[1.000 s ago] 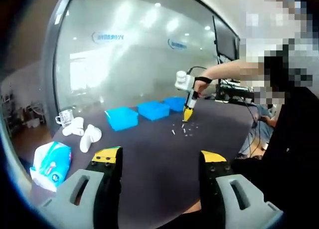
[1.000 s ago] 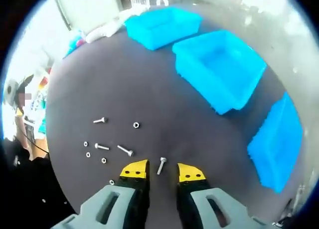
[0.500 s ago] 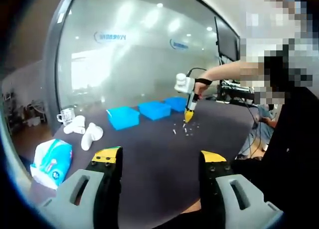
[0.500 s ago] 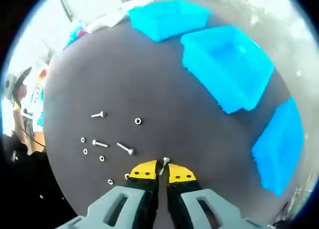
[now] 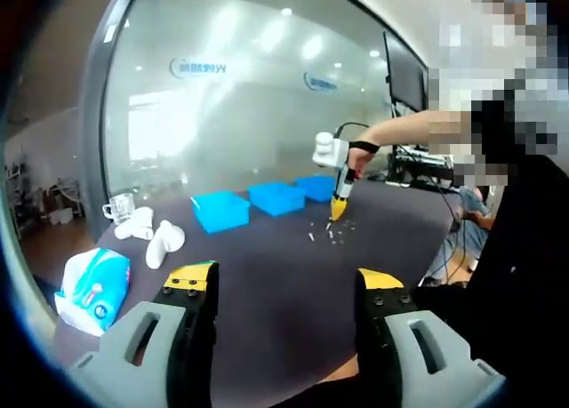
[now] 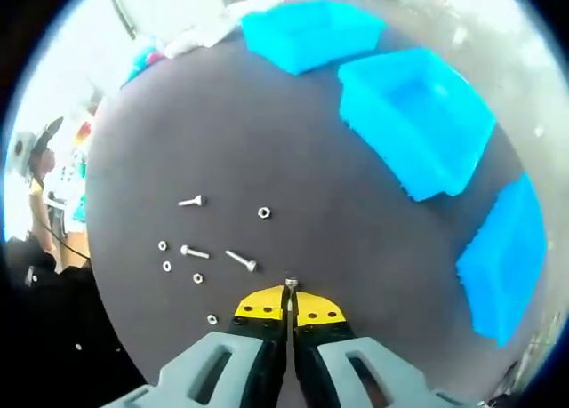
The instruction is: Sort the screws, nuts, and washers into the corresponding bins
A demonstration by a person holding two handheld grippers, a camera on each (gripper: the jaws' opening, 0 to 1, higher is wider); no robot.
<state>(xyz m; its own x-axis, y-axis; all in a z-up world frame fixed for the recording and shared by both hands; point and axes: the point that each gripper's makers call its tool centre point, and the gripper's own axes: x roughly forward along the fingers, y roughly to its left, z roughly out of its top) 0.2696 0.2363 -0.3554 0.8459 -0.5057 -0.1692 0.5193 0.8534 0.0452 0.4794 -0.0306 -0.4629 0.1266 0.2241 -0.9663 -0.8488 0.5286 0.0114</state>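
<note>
Across the dark table [image 5: 267, 275], the outstretched arm points the right gripper [image 6: 290, 301] straight down, jaws pinching a screw [image 6: 290, 286] above the scattered hardware, while the left gripper [image 5: 280, 284] hangs open.

Two blue logos with lettering stand on the glass wall [image 5: 240, 115] in the left gripper view, one at left and one at right; both are too blurred to read. The printing on the tissue pack [image 5: 92, 288] is likewise illegible.
</note>
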